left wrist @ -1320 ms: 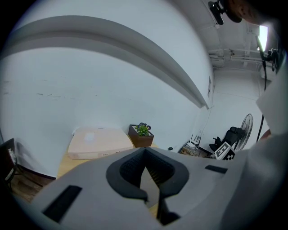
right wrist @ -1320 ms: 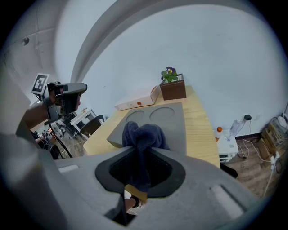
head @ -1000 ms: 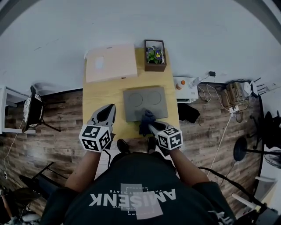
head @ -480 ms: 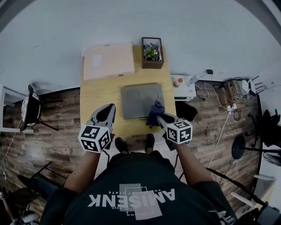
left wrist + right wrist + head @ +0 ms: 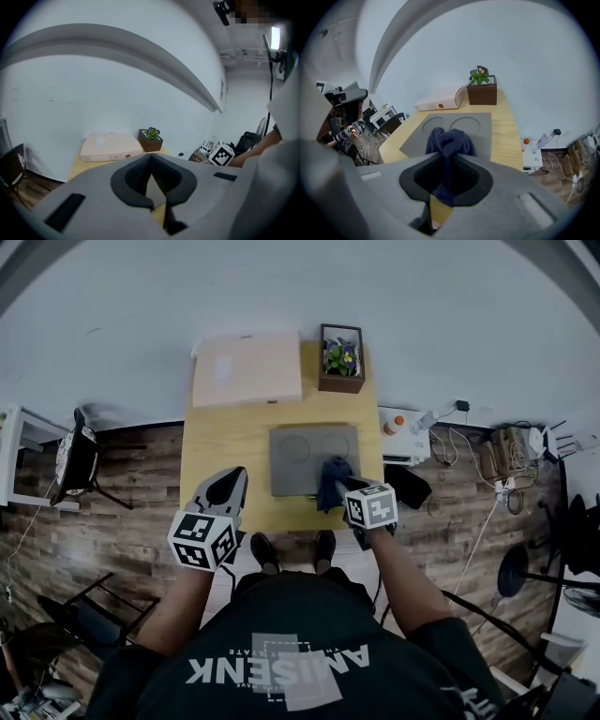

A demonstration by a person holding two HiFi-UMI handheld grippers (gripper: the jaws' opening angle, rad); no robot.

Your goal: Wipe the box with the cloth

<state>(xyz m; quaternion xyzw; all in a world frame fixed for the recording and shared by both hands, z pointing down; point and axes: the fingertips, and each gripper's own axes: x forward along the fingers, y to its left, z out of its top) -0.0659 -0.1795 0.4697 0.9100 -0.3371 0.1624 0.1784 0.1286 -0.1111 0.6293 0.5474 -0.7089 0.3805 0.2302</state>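
The pale flat box [image 5: 247, 369] lies at the table's back left, apart from both grippers; it also shows in the left gripper view [image 5: 110, 146] and the right gripper view [image 5: 440, 99]. My right gripper [image 5: 336, 487] is shut on a dark blue cloth [image 5: 330, 479], bunched between its jaws [image 5: 449, 140]. The cloth hangs over the front right part of a grey pad [image 5: 295, 460] with two round recesses [image 5: 483, 136]. My left gripper [image 5: 228, 484] hovers near the table's front left, its jaws shut with nothing in them [image 5: 150, 156].
A brown planter [image 5: 341, 359] with a small flowering plant stands at the back right of the yellow wooden table [image 5: 225, 442]. Right of the table a low white unit [image 5: 405, 432] carries bottles, with cables on the floor. A chair [image 5: 75, 460] stands to the left.
My right gripper carried the cloth from the pad's front middle to its front right part. The left gripper stayed where it was.
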